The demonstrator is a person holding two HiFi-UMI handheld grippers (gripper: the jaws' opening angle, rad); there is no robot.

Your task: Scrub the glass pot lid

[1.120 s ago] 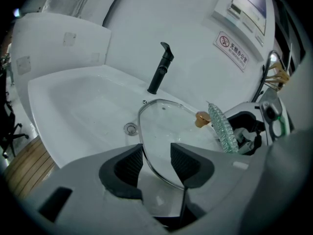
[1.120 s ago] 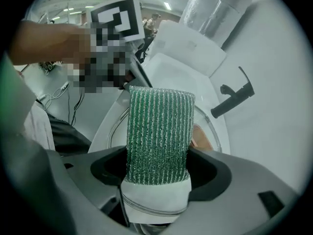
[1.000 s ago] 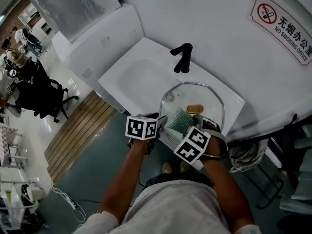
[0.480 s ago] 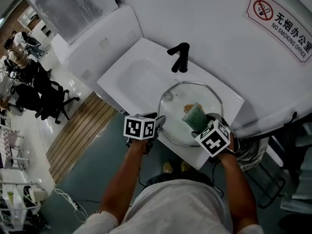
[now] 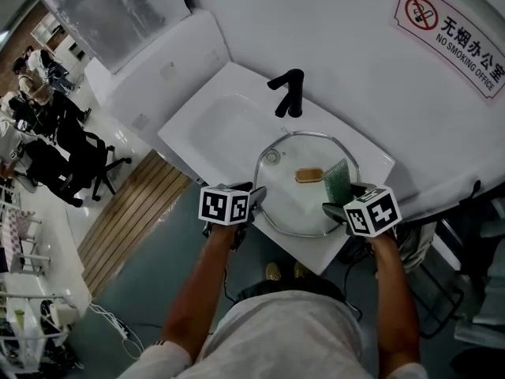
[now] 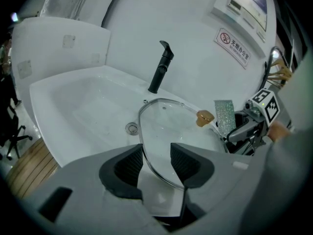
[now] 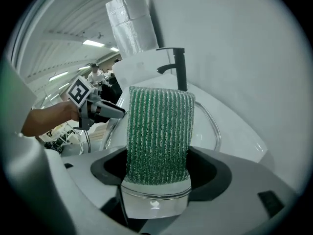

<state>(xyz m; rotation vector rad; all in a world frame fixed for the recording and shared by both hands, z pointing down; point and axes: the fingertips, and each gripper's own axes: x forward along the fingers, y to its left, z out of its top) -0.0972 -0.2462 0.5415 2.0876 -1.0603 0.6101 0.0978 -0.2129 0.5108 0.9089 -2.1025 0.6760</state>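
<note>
**Desk:** Where is the lid sitting?

**Photographer:** The glass pot lid (image 5: 286,200) (image 6: 168,126) is lying across the right end of a white washbasin (image 5: 217,121) (image 6: 73,111), reaching to its front edge. Its amber knob (image 5: 310,175) (image 6: 205,118) is facing up. A black faucet (image 5: 289,93) (image 6: 160,68) (image 7: 179,68) is rising from the basin's back edge.

**Desk:** What are the grippers doing?

**Photographer:** The left gripper (image 5: 255,199) (image 6: 156,163) is closing narrowly around the lid's near rim, which runs between its pads; a slim gap is showing on one side. The right gripper (image 5: 336,204) (image 7: 156,173) is clamping a green scouring pad (image 5: 338,180) (image 6: 224,117) (image 7: 159,131) upright by its lower end. The pad is standing at the lid's right rim; whether it is touching the glass, I cannot tell.

**Desk:** And the room?

**Photographer:** A plain white wall is running behind the basin, carrying a no-smoking sign (image 5: 451,28) (image 6: 234,43) at upper right. A strip of wooden flooring (image 5: 126,212) is lying left of the basin, next to grey floor (image 5: 150,290). Beyond that, people are sitting on black office chairs (image 5: 67,160) in an open workspace under strip lights.
</note>
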